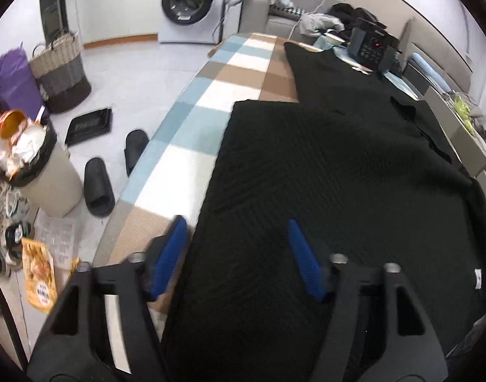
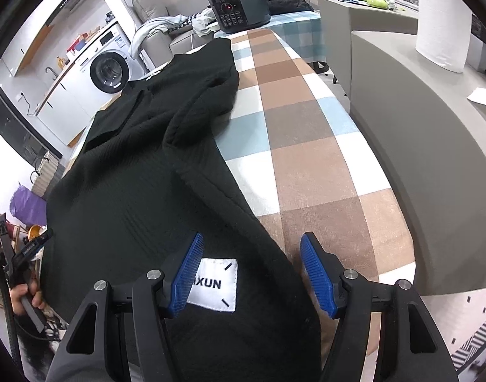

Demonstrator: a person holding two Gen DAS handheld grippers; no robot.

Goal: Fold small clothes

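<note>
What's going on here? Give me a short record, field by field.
Garment: black knit top, spread flat
Surface: checked cloth over a long table
Label: white tag at the near hem
Left gripper: open, above the garment's left edge
Right gripper: open, above the hem's right edge
Behind: cooker, washing machine

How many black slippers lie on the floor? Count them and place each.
2. One slipper lies on the floor beside the bin; the other slipper lies against the checked table's edge, partly hidden. More could be under the table.
</note>
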